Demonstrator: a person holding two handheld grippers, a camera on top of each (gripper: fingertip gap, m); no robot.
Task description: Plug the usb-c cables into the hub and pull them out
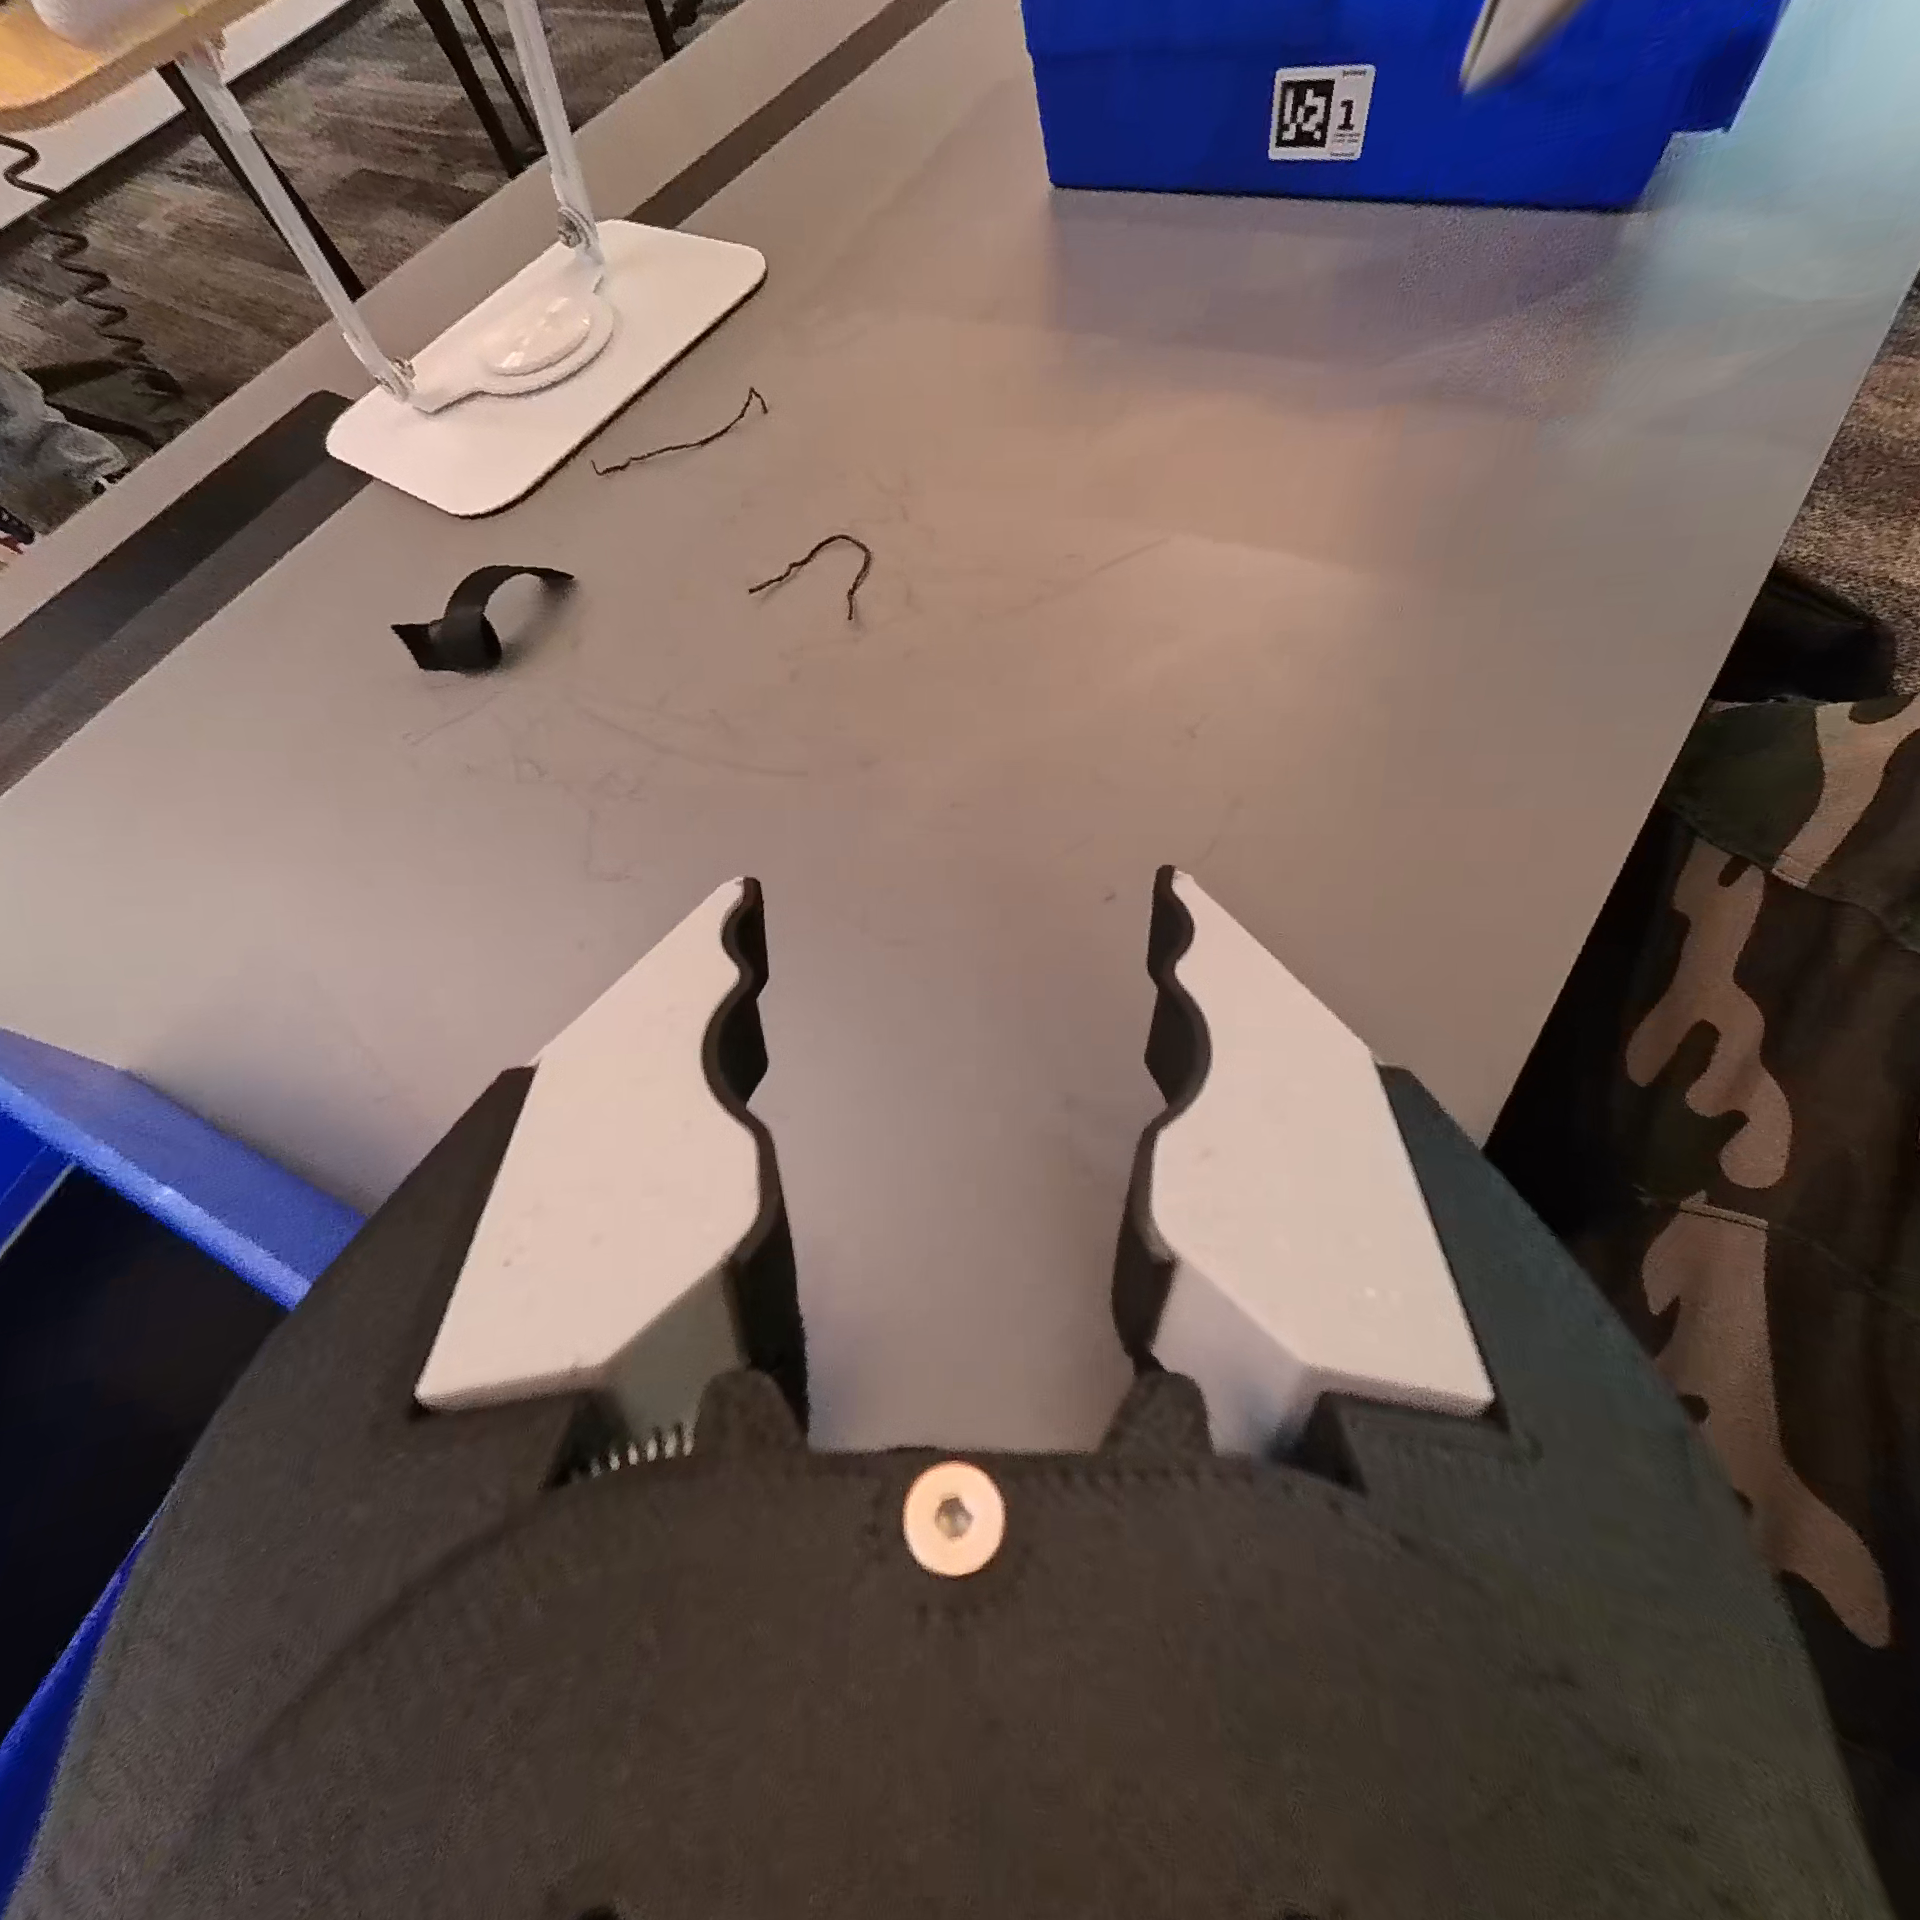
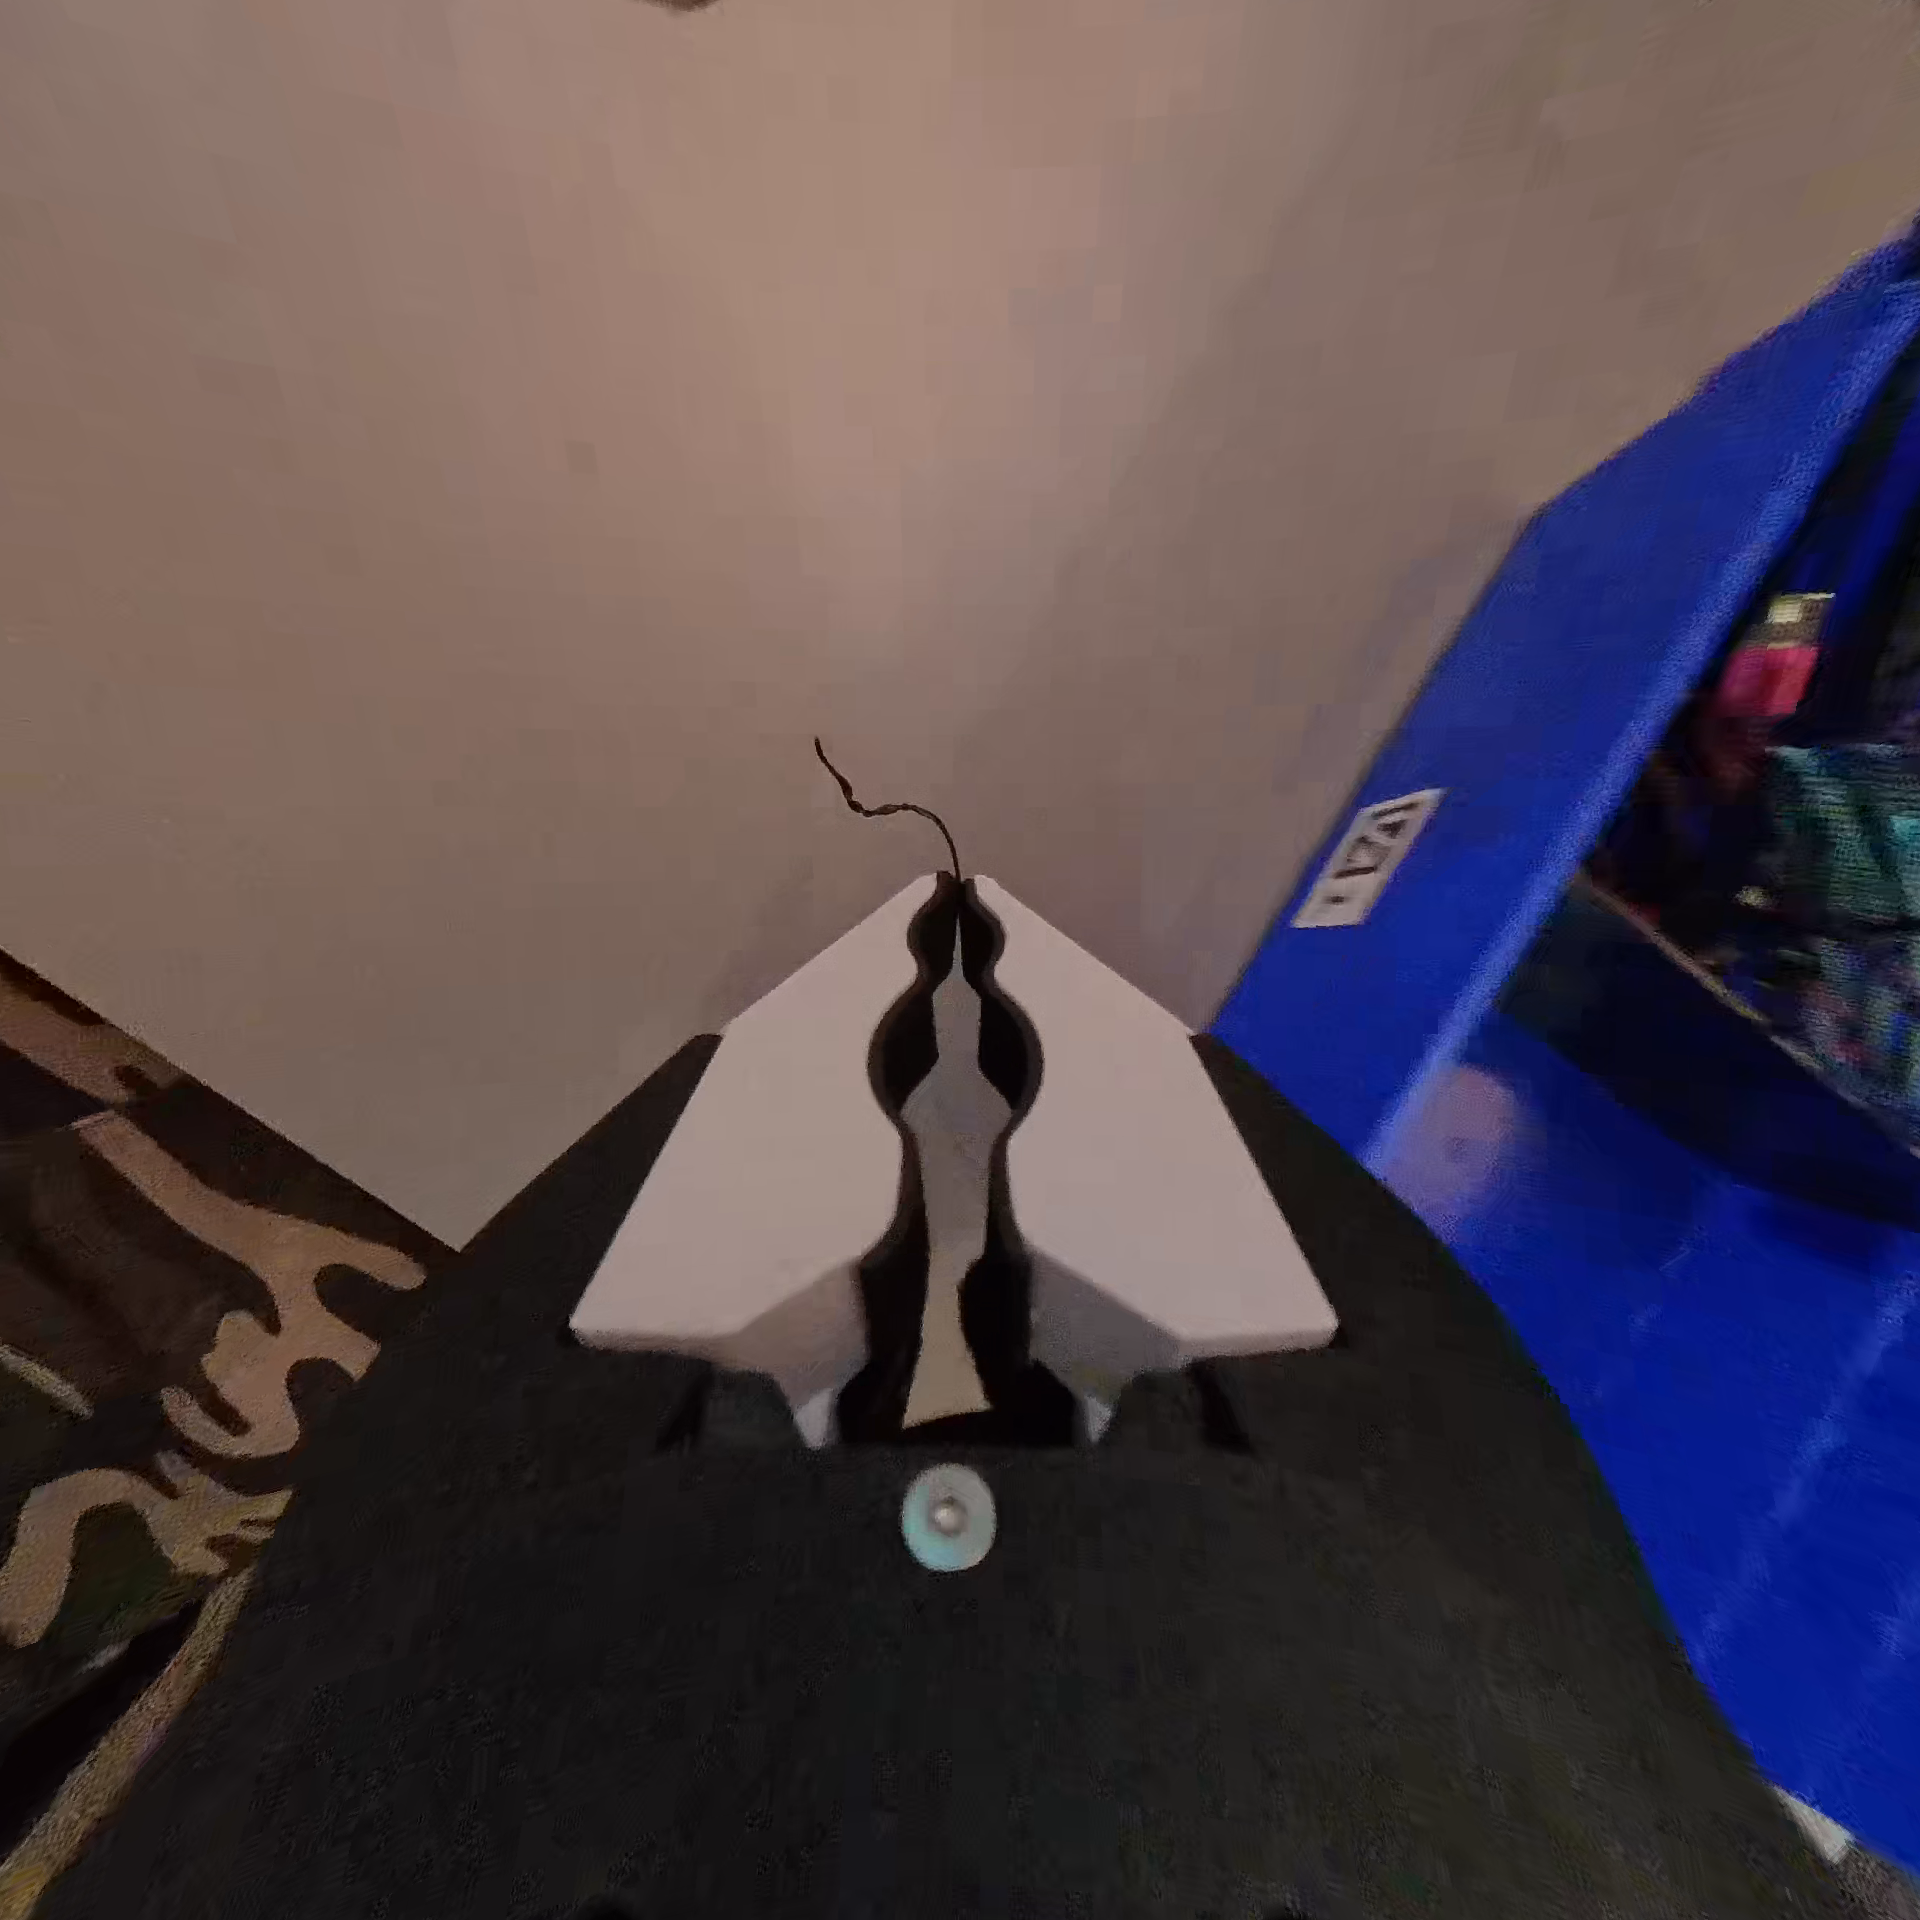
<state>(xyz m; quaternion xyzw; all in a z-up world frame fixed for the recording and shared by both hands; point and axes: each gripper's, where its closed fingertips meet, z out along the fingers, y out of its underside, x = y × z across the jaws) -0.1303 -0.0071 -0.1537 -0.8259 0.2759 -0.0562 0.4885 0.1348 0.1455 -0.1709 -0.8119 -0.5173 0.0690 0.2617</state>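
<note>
Right gripper (image 2: pixel 956 883) with white fingers (image 2: pixel 790 1164) closed at the tips, pinching a thin dark twisted wire (image 2: pixel 883 805) that curls ahead, blue bin (image 2: pixel 1621 935) to its right, grey table (image 2: pixel 623 468) beneath, camouflage fabric (image 2: pixel 156 1299) behind-left

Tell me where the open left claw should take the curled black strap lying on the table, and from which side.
Judging by shape, grip the raised loop of the black strap, coming from above with the left claw. The loop arches clear of the grey table, while its ends lie flat and offer little to pinch. One finger each side of the band should hold.
</note>
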